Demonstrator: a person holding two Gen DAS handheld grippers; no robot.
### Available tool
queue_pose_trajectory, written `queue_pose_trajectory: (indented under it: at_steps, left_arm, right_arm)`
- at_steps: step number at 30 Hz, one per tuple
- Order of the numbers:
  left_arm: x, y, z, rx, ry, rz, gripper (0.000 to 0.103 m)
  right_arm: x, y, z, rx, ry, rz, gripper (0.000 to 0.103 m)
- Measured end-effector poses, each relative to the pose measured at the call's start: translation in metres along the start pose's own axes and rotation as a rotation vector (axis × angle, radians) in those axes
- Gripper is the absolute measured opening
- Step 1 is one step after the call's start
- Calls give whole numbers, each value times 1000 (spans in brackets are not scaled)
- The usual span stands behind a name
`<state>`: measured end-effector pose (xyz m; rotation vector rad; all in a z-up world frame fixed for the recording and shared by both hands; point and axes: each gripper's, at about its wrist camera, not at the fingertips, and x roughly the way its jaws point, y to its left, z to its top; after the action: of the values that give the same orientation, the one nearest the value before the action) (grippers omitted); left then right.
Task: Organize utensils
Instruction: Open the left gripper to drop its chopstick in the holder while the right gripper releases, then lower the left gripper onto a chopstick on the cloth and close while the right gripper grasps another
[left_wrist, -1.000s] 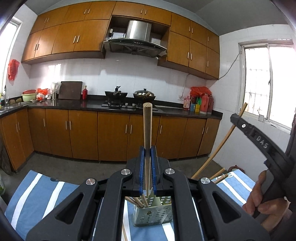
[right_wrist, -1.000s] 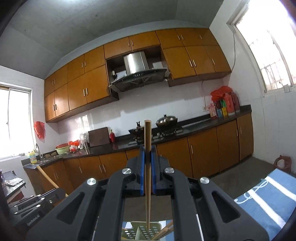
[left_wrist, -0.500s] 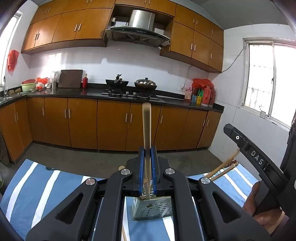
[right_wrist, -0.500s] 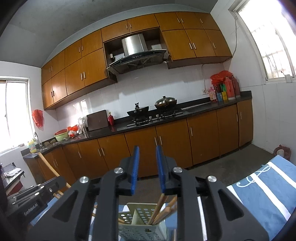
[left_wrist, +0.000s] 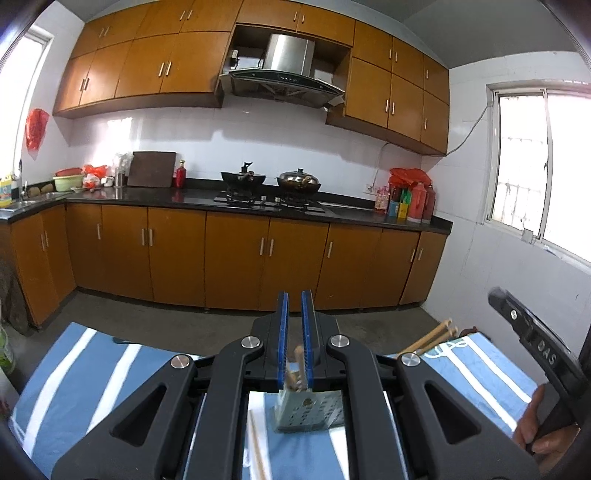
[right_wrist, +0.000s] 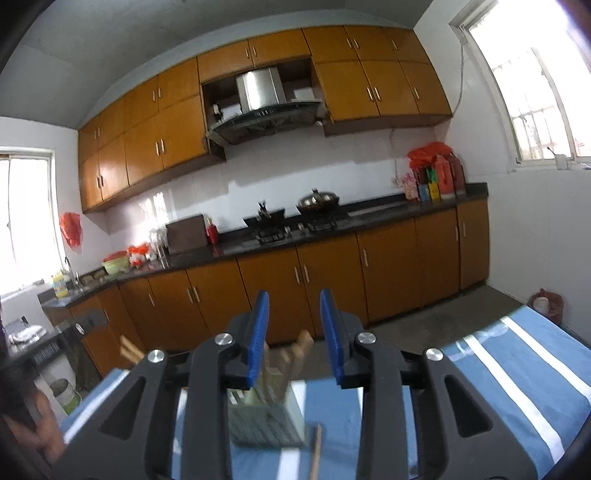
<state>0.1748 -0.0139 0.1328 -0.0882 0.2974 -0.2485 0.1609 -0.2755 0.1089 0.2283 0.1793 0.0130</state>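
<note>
A pale perforated utensil holder (left_wrist: 308, 411) stands on the blue striped cloth (left_wrist: 92, 369) and holds several wooden chopsticks (left_wrist: 298, 363). My left gripper (left_wrist: 294, 306) is just above the holder, slightly open, with nothing between its blue pads. My right gripper (right_wrist: 293, 325) is open and empty above the same holder (right_wrist: 266, 421), whose chopsticks (right_wrist: 295, 350) stick up between its fingers. More chopsticks (left_wrist: 430, 338) show at the right in the left wrist view. A loose chopstick (right_wrist: 315, 454) lies on the cloth in front of the holder.
The right gripper's black body (left_wrist: 535, 343) and the hand on it are at the right edge of the left wrist view. Brown kitchen cabinets (left_wrist: 236, 258), a stove with pots (left_wrist: 273, 184) and a window (left_wrist: 535, 166) are beyond the table.
Both grippers let their chopsticks go into the holder: the right opened first, then the left. Both have since drawn back a little.
</note>
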Motion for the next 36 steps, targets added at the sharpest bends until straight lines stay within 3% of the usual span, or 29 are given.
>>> queue_pose_trajectory:
  at_steps: [4,9,16,21,24,26,30,36]
  left_arm:
    - [-14,12,-23,-3,42,24,8]
    - [-11,27,-75,-4,169,64,8]
    - [8,42,-145,-55,366,89,8]
    - [13,42,-171,-68,440,86,10]
    - [12,43,-175,-69,446,92,28]
    - [12,42,-178,-68,448,89,29]
    - [14,38,-182,-57,461,79,29]
    - [19,27,-190,-31,491,66,29]
  right_arm:
    - [-9,-15,-38,-5,105,-38,31]
    - [2,-31,-111,8,328,-77,31]
    - [15,-15,-183,17,576,-21,31]
    - [25,3,-207,-41,669,-30,30]
    - [29,7,-214,-61,698,-39,30]
    - [31,9,-219,-75,708,-46,28]
    - [31,10,-222,-108,702,-87,9]
    - [38,-15,-214,-29,708,-141,8]
